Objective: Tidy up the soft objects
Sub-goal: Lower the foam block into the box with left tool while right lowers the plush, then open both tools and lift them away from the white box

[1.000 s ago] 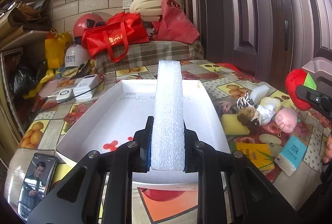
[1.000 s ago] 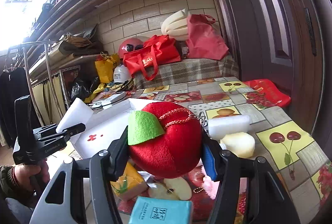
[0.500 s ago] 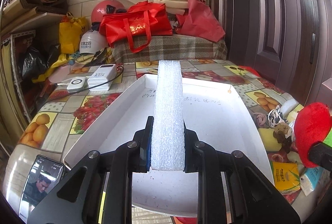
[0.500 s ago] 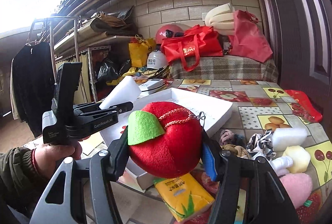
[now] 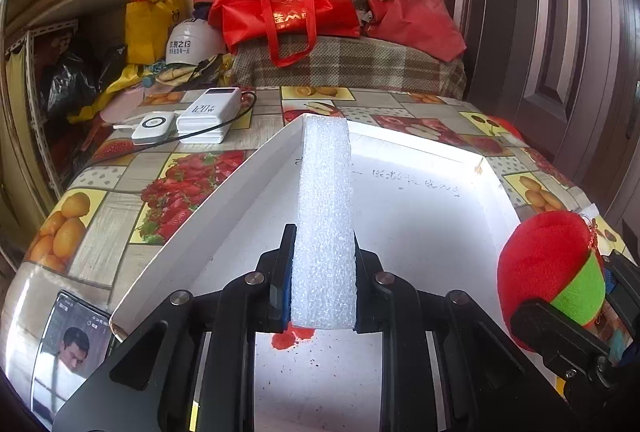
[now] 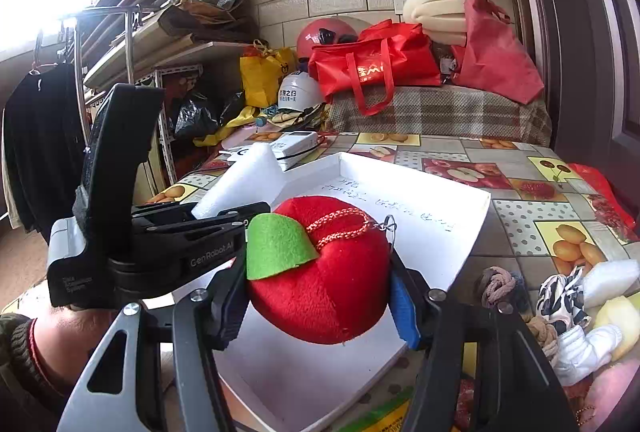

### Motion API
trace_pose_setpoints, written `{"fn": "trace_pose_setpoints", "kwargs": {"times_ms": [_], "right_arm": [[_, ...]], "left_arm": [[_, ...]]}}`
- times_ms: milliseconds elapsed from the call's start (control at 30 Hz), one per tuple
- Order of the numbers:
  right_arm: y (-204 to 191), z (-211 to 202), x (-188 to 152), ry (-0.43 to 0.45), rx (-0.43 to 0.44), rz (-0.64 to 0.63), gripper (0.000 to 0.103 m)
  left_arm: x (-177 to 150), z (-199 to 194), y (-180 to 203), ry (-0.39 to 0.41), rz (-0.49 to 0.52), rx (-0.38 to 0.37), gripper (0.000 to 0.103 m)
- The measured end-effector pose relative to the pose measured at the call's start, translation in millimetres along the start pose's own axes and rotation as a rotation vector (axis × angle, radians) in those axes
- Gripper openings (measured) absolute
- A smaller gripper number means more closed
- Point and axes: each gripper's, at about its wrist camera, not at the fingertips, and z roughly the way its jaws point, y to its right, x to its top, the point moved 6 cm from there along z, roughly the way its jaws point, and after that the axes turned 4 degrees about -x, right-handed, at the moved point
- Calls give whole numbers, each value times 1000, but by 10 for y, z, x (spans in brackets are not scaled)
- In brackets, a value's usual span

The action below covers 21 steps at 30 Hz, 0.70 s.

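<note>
My left gripper (image 5: 323,272) is shut on a long white foam strip (image 5: 325,192), held lengthwise above the open white box (image 5: 256,168). In the right wrist view the same foam strip (image 6: 240,180) juts from the left gripper (image 6: 224,220) over the box's left side. My right gripper (image 6: 320,300) has a red plush apple (image 6: 320,292) with a green felt leaf between its pads. Its jaws are opening slightly, though the pads still press the plush. The apple (image 5: 540,256) hangs over the box's near right part.
The box (image 6: 440,232) lies on a fruit-patterned table. A heap of soft items (image 6: 568,304) and a yellow tissue pack (image 6: 380,416) lie to its right. A power bank (image 5: 210,112) and a phone (image 5: 72,344) lie left. Red bags (image 5: 288,12) are piled behind.
Both grippers have moved leftward over the white box, carrying the foam strip and the apple. The apple has come from beside the soft heap to above the box's near right part.
</note>
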Motion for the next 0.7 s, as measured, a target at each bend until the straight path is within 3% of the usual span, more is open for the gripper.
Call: {"fn": "trace_pose_setpoints", "kwargs": {"times_ms": [133,200,233,267,300,333,400,467,700], "right_arm": [[78,125,2,-43,-27,40,66],[112,136,-4,-52,-34,58,85],[134,119,-5,-45,-43,67,87],[140,102,-4,-39,-44,73,90],[143,87,0,-32,-44,75,97],[166,70,4,-23,-75,83,102],[195,51,9,-13,-62,103,103],[196,48,25,-8,-60,105,103],[32,-63,69,54,-64,22,103]], "left_arm": [[-6,34,5,-16,10,26,20],[-7,34,26,-16,27,54,24],[-5,22,32,-10,34,69,30],[-2,3,39,-1,39,74,61],[3,-19,-3,10,27,100,77],[8,-34,-50,17,5,99,83],[11,-43,-142,20,-39,89,97],[13,-45,-210,21,-70,95,103],[32,-159,-213,79,-72,114,103]]}}
